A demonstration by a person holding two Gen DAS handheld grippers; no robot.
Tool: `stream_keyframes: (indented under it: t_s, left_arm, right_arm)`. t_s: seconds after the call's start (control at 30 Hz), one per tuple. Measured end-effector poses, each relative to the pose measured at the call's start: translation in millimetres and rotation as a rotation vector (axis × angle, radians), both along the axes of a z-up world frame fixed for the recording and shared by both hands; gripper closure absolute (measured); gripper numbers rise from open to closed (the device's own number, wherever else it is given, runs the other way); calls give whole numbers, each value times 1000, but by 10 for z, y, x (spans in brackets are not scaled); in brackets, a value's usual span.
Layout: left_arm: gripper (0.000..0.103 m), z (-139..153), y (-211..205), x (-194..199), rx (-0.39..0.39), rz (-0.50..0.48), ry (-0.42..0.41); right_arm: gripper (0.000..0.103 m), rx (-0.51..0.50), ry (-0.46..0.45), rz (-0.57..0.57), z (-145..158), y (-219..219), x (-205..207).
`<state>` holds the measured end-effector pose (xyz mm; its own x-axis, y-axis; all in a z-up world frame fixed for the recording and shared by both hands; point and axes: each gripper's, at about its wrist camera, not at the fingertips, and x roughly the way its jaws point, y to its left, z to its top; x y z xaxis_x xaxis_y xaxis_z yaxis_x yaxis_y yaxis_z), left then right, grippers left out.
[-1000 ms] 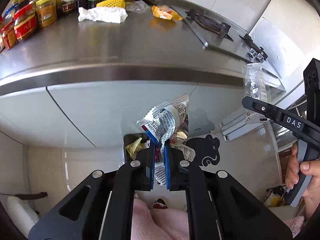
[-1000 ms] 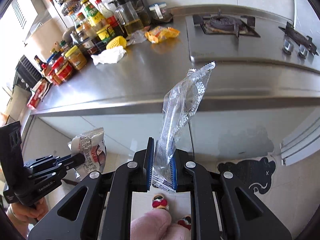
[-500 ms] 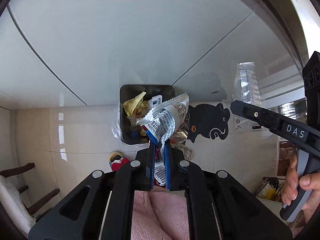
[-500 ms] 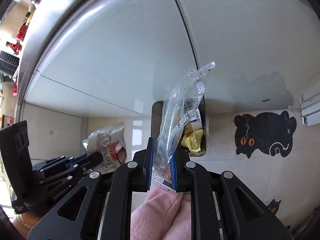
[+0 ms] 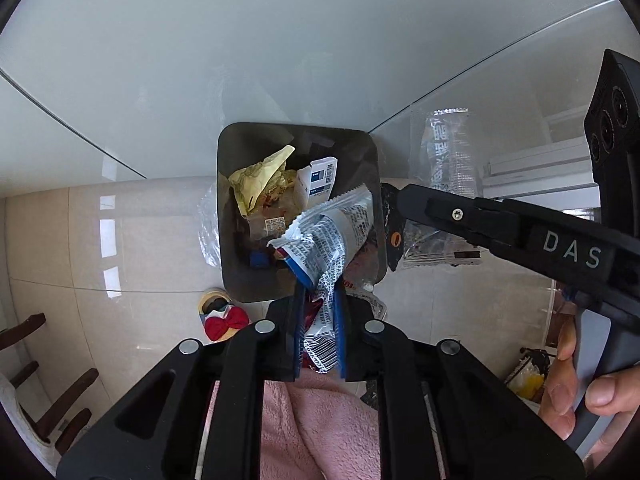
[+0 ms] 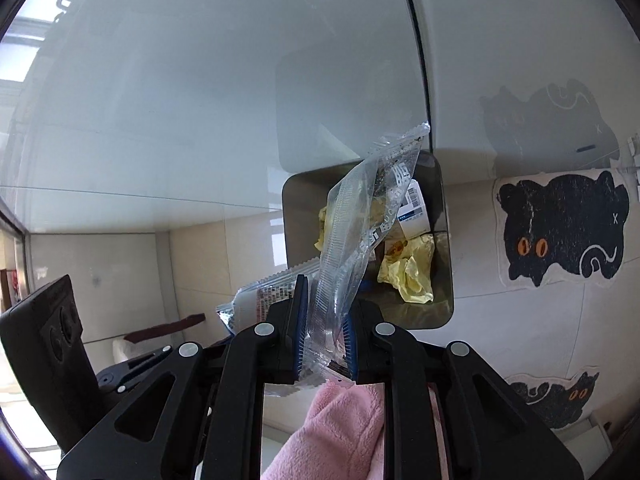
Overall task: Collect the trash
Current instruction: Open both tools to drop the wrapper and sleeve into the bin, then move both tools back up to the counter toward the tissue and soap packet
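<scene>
— Holding what, the left gripper point(image 5: 318, 324)?
— Its jaws pinch a printed snack wrapper point(image 5: 326, 244) above the trash bin point(image 5: 232, 280).
— And the right gripper point(image 6: 324, 338)?
— Jaws clamp a clear plastic wrapper point(image 6: 360, 232) over that bin.

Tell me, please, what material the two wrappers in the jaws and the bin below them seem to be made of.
Printed wrapper: probably foil-lined plastic film; the inside shines silver, and it is crinkled with a serrated edge.
Clear wrapper: thin transparent plastic film; the bin contents show through it.
Trash bin: looks like dark, smooth hard plastic with rounded corners; I cannot say for sure.
</scene>
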<state>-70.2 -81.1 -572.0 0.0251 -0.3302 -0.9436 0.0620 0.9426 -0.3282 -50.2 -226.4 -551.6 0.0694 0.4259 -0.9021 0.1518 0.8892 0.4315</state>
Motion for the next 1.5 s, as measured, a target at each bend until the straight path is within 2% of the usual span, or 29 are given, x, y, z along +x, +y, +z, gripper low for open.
stream_keyframes:
  t_s: [0.03,0.07,0.1,0.13,0.17,0.2,0.27,0.4,0.57,0.63,0.77,0.87,1.13,1.3,1.5]
  left_arm:
    - [78,-3,5,4,-4,8,3]
    - [65,-5,19,7,-8,14,4]
    - [60,4,26,17,-5,17,0]
    - [57,10,36,20,2,15,-3]
    - [54,16,40,33,7,11,-2]
    - [53,22,52,40,9,11,1]
    - [52,44,77,57,9,13,3]
    - [40,125,100,95,5,23,-3]
    - [23,327,110,95,25,14,-30]
    - [19,453,127,78,26,15,-45]
    - [15,835,181,3,18,20,-78]
    - [11,1218,208,-66,21,16,-126]
    - [8,2315,391,-90,36,19,-298]
    - [8,2850,538,3,33,26,-398]
    - [8,3343,766,272,44,52,-509]
  right_arm:
    - [82,7,4,1,-8,7,10]
    - [81,8,10,1,-11,15,26]
    - [73,7,12,-2,-11,14,44]
    - [55,13,14,-9,2,12,59]
    - [45,16,11,-20,16,0,69]
    - [41,16,2,-28,46,-7,87]
    - [41,16,-1,-33,93,-15,127]
    - [39,15,2,-54,148,-48,175]
    - [23,0,-9,-84,343,-143,155]
    - [12,-12,-23,-101,478,-213,107]
    - [11,-11,-51,-104,837,-313,16]
    - [3,-29,-92,-83,1209,-348,-64]
    - [3,-61,-262,-49,2294,-390,-175]
    - [3,-73,-377,-62,2905,-426,-69]
    - [3,-98,-497,-75,3427,-394,275]
